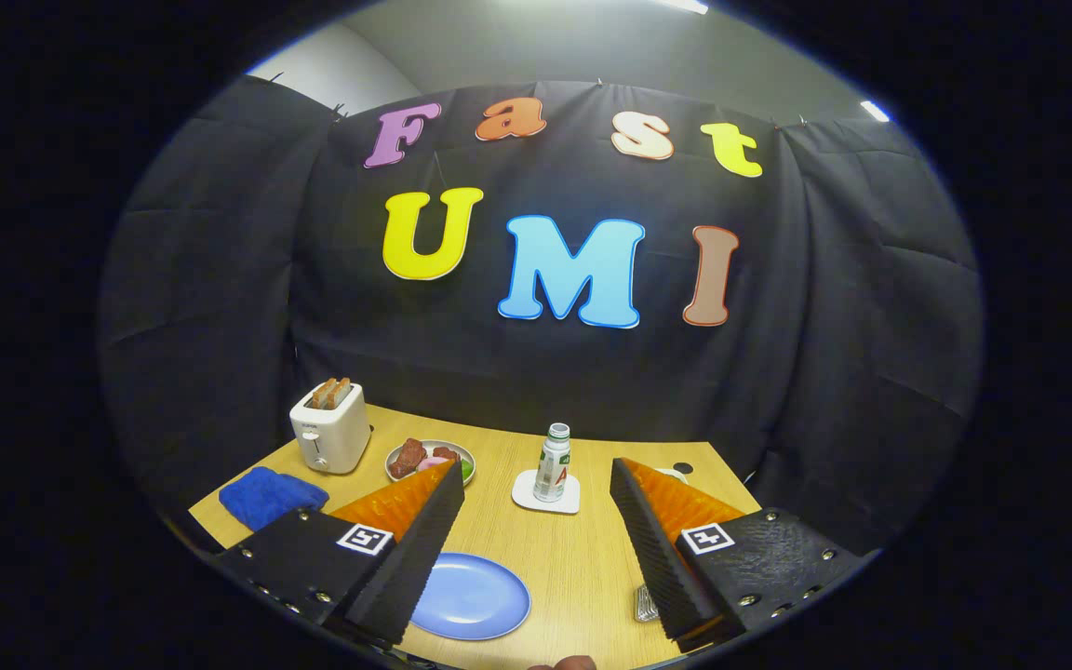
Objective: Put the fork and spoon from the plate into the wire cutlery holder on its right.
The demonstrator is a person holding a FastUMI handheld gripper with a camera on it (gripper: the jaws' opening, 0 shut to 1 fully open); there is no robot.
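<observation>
The blue plate [471, 596] lay on the wooden table [582, 558], close in between the gripper's two fingers and partly hidden behind the left finger. Its visible surface was bare; no fork or spoon could be made out on it. To its right, mostly hidden behind the right finger, a small piece of metal wirework [645, 603] showed at the table's near edge. This was probably the wire cutlery holder, but too little of it was exposed to tell whether cutlery stood in it.

The gripper [536, 484] hung above the table with its fingers spread wide and nothing between them; they were released and grasped nothing.

Beyond the fingers, a small bottle [553, 462] stood upright on a white coaster [545, 493]. Farther left were a bowl of food [429, 461], a white toaster [330, 427] with slices in its slots, and a folded blue cloth [271, 495] near the left finger. The booth's dark cloth wall [806, 372] rose behind the table.

Judged from this arrangement, the task may have been at or near its end, since the plate's exposed part held no cutlery and the fingers were empty. The covered portion of the plate and the hidden holder left this uncertain: an item could remain out of sight.
</observation>
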